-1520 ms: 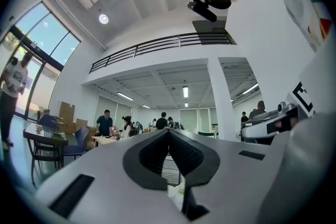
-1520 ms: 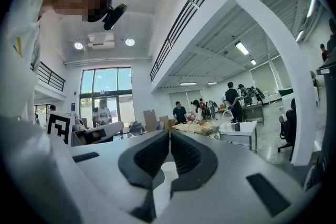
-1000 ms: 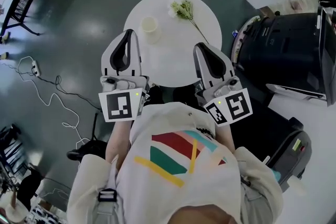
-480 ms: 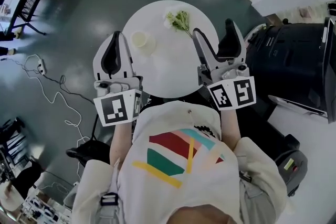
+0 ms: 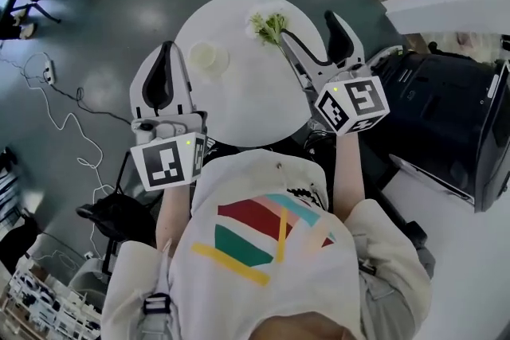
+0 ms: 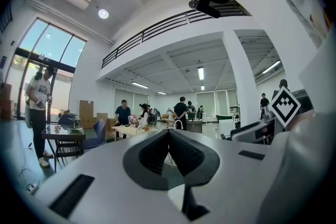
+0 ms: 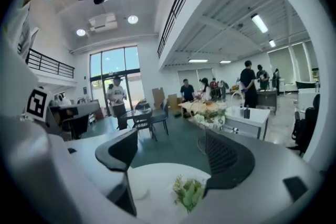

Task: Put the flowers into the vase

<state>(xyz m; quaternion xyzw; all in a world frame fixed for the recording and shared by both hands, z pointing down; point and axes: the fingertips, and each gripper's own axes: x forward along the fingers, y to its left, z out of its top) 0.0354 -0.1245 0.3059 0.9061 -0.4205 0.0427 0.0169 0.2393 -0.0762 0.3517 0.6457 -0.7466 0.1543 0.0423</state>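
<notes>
white table (image 5: pixel 247 99), flowers (image 5: pixel 268 26) at far edge before right gripper (image 5: pixel 307 25), fingers (image 7: pixel 228 157) opening empty; left gripper (image 5: pixel 165 48) fingers (image 6: pixel 152 152) together

The worktop (image 5: pixel 239 99) looks smooth, matt white. The floor (image 5: pixel 111 20) is glossy, mirroring lights. The vase (image 5: pixel 208 57) seems matt, possibly ceramic. The person's shirt (image 5: pixel 263 295) is soft, matt cloth.

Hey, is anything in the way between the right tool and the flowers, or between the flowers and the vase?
Nothing visible. The right tool, jaws opening and empty, has the flowers just ahead with only bare table between. The vase stands apart from the flowers, with nothing standing between them.
</notes>
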